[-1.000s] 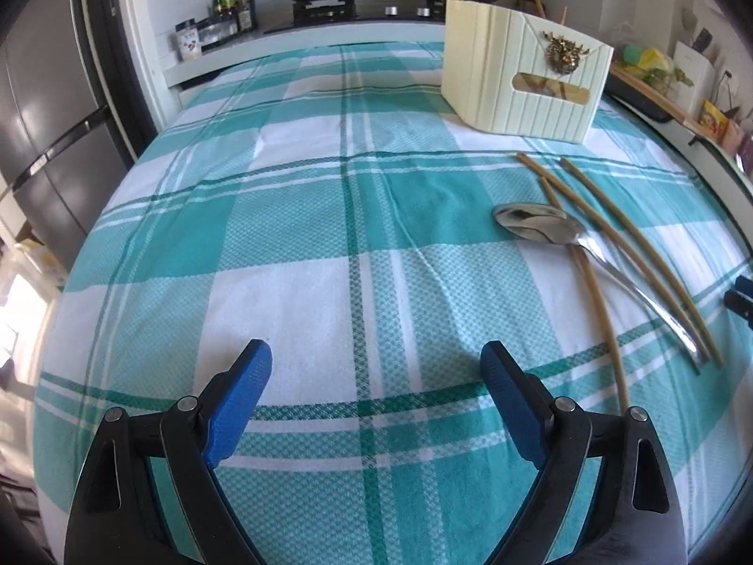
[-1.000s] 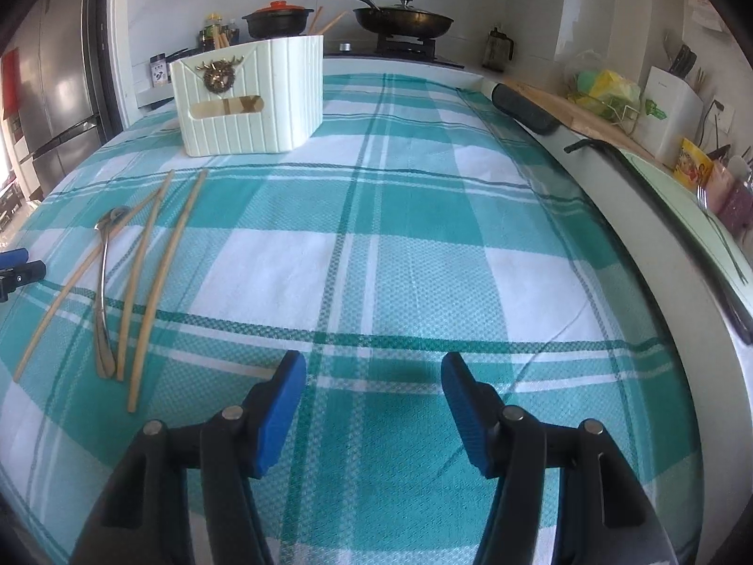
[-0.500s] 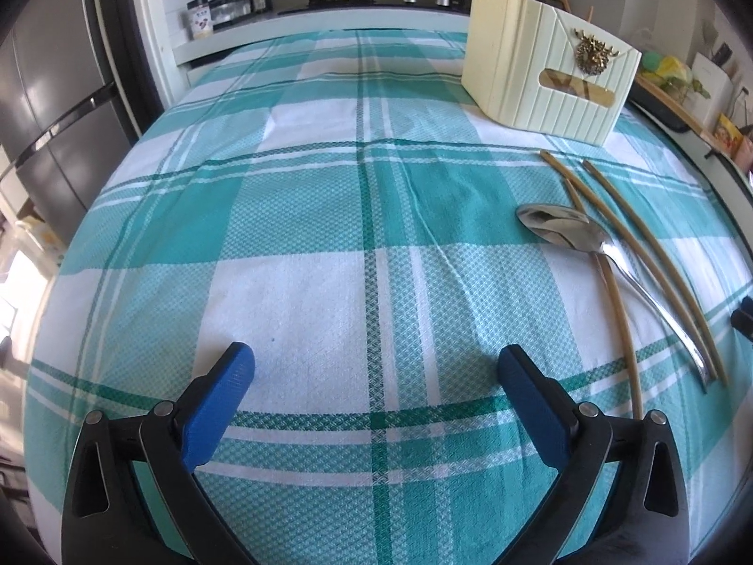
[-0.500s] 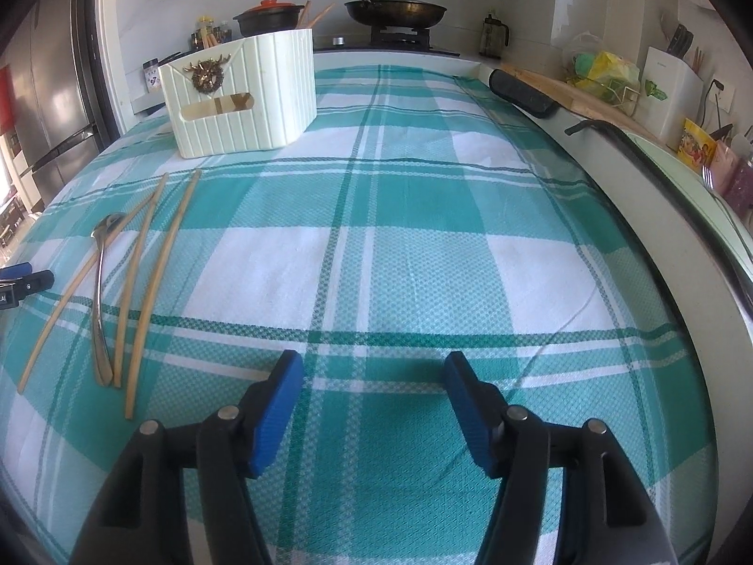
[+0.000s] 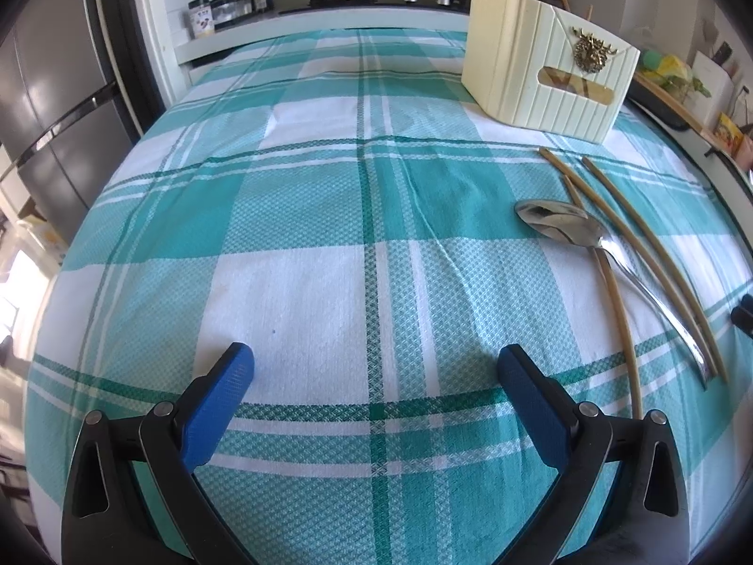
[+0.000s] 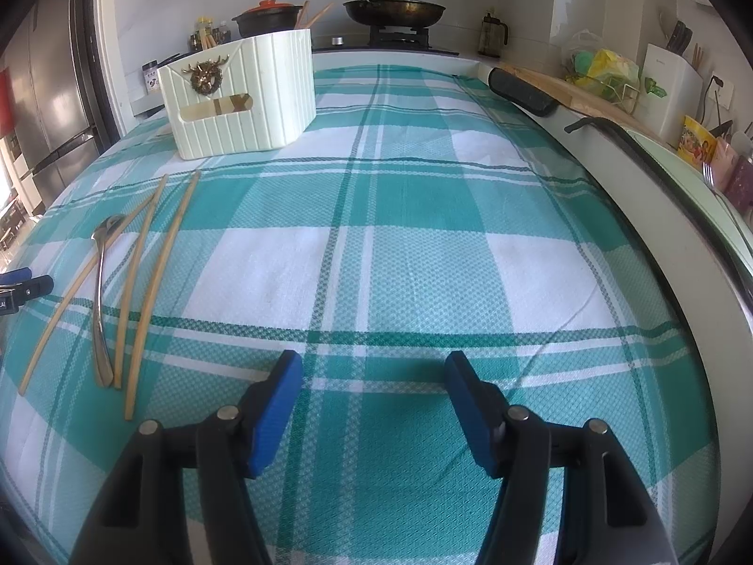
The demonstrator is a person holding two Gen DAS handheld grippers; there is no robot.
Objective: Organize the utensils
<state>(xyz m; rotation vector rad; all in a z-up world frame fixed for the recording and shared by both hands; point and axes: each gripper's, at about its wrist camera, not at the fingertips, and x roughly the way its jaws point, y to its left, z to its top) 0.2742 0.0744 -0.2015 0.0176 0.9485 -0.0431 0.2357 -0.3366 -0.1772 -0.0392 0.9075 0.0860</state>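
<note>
Left claw [image 5: 376, 369] hovering released, jaws having just widened, nothing between; right claw [image 6: 374, 369] released, empty. Spoon [image 5: 607, 254] and chopsticks [image 5: 659, 263] lying just before cream holder [image 5: 541, 80], likely awaiting pickup.

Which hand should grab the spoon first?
Probably the left gripper: the spoon lies nearer its wide-open, empty jaws. The right gripper, open and empty too, sits farther from it.
</note>
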